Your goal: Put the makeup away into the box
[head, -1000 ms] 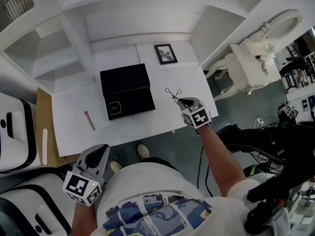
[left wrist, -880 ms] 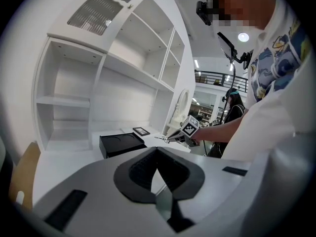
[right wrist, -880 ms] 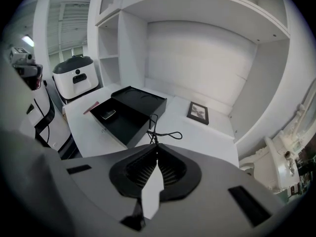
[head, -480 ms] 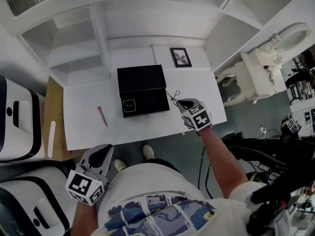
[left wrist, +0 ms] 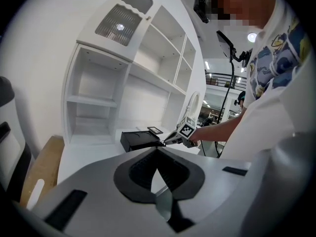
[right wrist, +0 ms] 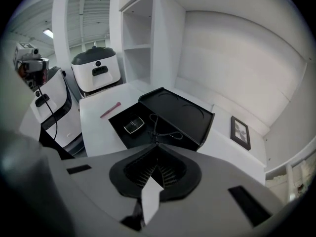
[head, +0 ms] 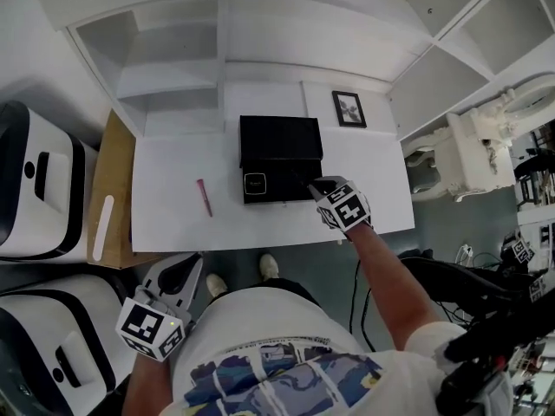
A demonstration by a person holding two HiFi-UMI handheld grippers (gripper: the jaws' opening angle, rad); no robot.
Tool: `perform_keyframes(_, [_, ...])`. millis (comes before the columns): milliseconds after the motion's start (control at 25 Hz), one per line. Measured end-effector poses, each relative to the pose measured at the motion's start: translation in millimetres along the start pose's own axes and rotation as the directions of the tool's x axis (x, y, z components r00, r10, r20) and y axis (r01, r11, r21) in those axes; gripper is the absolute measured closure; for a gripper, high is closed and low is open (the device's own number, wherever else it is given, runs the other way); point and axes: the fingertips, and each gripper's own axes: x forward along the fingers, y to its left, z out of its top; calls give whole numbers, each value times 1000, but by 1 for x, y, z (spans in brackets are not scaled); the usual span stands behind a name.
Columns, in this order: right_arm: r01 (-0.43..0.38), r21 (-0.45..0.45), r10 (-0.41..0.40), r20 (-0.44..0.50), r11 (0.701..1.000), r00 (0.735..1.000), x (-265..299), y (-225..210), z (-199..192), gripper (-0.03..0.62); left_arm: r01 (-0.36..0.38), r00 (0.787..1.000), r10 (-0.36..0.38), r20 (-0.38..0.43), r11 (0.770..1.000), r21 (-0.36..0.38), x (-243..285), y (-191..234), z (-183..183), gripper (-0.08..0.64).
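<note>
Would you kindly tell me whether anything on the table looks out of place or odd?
Only the pink stick stands out: it lies alone on the white table, left of the open black box and apart from it, while a compact already sits inside. Nothing looks spilled or damaged.

Two tools are counted: left tool (head: pixel 185 265), right tool (head: pixel 314 183). One black box (head: pixel 279 137), one compact (head: pixel 254 182), one wire loop (right wrist: pixel 165 131), one pink pencil (head: pixel 205 197) at nine o'clock and one framed picture (head: pixel 349 108) are seen.
</note>
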Motion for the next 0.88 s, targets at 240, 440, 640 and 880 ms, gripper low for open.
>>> perform_keyframes(240, [-23,-18,22,-39,1000,999,28,12,3,561,-38,999,38,-2,999,-22,-15,16,-5,546])
perform_keyframes(440, [-19,-12,18,-73,1000,997,47,11,0,561,-61,998,61,-6,997,-37,-23,27,-8,546])
perform_keyframes(640, [-12,-10,11,-103,1000,995,67,9,-2,561,-77,997,77,-9,996,-40,-28,33,-11,546])
perform_keyframes(880, [-10,-2,9,-139,1000,990,87,8,-3,561,-97,995,97,-10,994,-50,-33,38,-12,546])
